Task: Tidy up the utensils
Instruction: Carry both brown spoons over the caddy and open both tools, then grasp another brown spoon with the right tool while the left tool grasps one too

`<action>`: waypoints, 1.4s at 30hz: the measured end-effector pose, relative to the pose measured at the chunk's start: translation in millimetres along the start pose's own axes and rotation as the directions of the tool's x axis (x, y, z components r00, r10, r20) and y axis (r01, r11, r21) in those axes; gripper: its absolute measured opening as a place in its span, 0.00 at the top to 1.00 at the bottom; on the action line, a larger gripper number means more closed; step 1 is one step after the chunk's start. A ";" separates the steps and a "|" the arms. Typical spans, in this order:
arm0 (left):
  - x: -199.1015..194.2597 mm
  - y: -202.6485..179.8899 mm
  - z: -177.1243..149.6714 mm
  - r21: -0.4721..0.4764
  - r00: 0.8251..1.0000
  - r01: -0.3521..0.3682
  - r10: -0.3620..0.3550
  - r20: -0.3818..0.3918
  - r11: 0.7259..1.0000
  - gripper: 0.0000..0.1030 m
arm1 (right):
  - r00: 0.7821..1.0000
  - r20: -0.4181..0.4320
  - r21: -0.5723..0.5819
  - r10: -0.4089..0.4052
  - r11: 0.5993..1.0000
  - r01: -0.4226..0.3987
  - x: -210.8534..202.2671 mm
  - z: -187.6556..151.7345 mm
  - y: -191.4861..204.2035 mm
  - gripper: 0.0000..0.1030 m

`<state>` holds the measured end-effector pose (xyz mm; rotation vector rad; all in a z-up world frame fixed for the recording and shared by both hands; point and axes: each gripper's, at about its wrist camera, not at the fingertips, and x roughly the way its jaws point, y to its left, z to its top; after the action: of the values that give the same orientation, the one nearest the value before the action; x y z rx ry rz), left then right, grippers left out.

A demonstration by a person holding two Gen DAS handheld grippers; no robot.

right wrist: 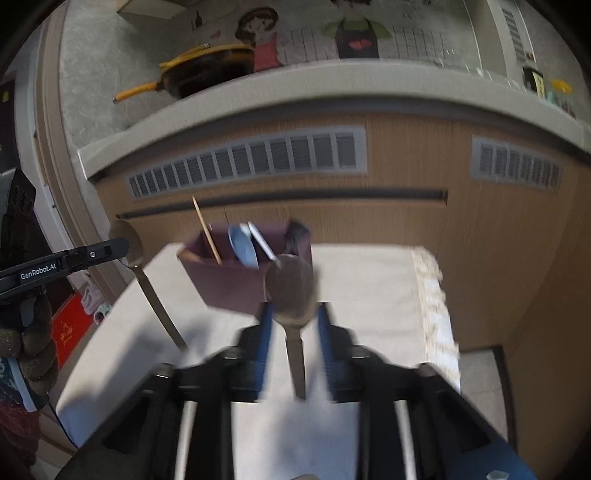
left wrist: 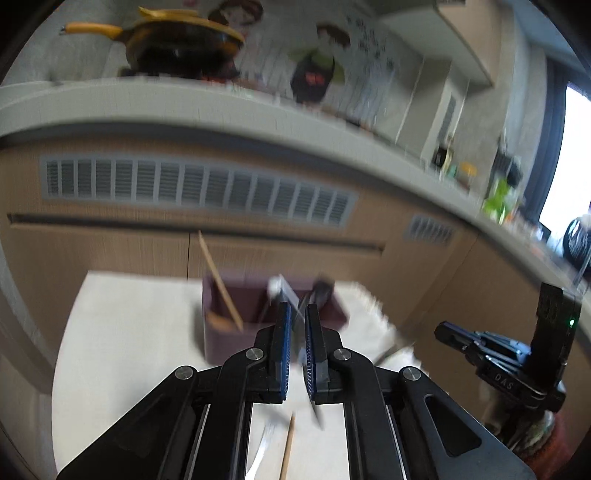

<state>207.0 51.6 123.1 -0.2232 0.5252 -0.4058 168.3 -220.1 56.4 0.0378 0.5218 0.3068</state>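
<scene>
Both wrist views look forward and slightly down along their fingers, sharing the nearby purple bin (left wrist: 273, 325) (right wrist: 236, 280) and cabinet front (left wrist: 110, 251) (right wrist: 406, 221).

Kitchen backdrop beyond the table

A yellow-handled pan (left wrist: 177, 40) is sitting on the grey countertop (left wrist: 184, 110), cartoon wall pictures (right wrist: 351, 33) are showing behind it, and grey vent grilles (right wrist: 251, 162) are lining the wooden cabinet front (right wrist: 406, 221).

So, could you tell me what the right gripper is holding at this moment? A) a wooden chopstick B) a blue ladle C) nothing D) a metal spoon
D: in the right wrist view a metal spoon sits between the right gripper fingers, bowl forward, in front of the purple box.
</scene>
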 end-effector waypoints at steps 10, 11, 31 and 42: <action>27.5 32.3 -10.7 -0.014 0.994 -0.057 0.055 -0.092 0.998 0.91 | 0.993 -0.078 -0.066 0.086 0.994 -0.092 29.9 32.4 0.2 0.89; 32.4 36.4 -20.1 -0.027 0.992 -0.060 0.057 -0.113 0.998 0.91 | 0.988 -0.112 -0.050 0.108 0.992 -0.114 38.0 25.8 -1.9 0.87; 64.1 78.7 -134.0 -0.143 0.910 -0.187 0.116 -0.397 0.972 0.76 | 0.886 -0.452 -0.075 0.102 0.986 -0.152 158.2 -82.0 13.0 0.78; 61.3 77.8 -135.1 -0.096 0.898 -0.255 0.199 -0.391 0.962 0.76 | 0.888 -0.420 -0.172 0.186 0.945 -0.280 124.9 -88.6 56.2 0.73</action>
<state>208.8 81.2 -41.8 -0.2216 0.9555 -0.1788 211.4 -133.0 -74.6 -0.1917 0.8887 0.6191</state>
